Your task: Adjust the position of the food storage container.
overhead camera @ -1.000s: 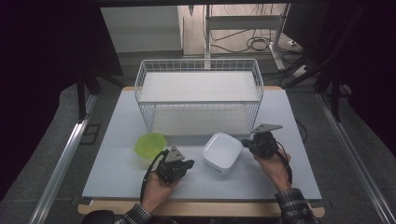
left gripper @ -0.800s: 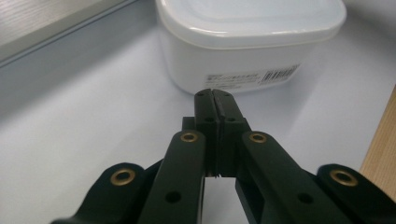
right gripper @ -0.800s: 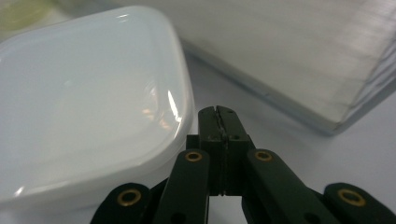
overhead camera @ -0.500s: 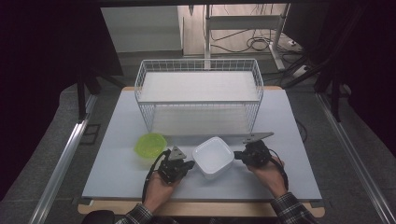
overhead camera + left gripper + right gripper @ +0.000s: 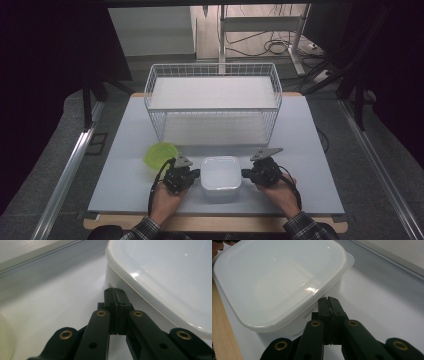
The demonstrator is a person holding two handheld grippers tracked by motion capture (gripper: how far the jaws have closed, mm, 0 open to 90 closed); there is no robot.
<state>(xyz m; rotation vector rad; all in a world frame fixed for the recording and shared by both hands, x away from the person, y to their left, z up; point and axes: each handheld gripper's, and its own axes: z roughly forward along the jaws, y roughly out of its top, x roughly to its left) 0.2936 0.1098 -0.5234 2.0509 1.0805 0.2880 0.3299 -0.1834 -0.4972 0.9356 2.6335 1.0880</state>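
Nearest the person, the left tool (image 5: pixel 194 174) and right tool (image 5: pixel 247 173) lay on the counter (image 5: pixel 120 165), one at each side of the tub (image 5: pixel 220 173), which sat near the counter's front edge, midway across. Both tools had their jaws pressed together with nothing between them; the left tips (image 5: pixel 114 291) stood at the tub's wall under its rim, touching or just short of it, and the right tips (image 5: pixel 328 300) likewise at the opposite wall. The tub (image 5: pixel 279 282) looked like thin white plastic with a glossy lid, so it was probably light, a little flexible and slippery on the smooth counter; closed tips would more likely push it than grip it. The overhanging rim and the lid's tab at one corner seemed the best places to pinch. Left of it and a little farther lay a green bowl (image 5: pixel 160 154), and beyond stood an empty wire basket (image 5: pixel 212 107).
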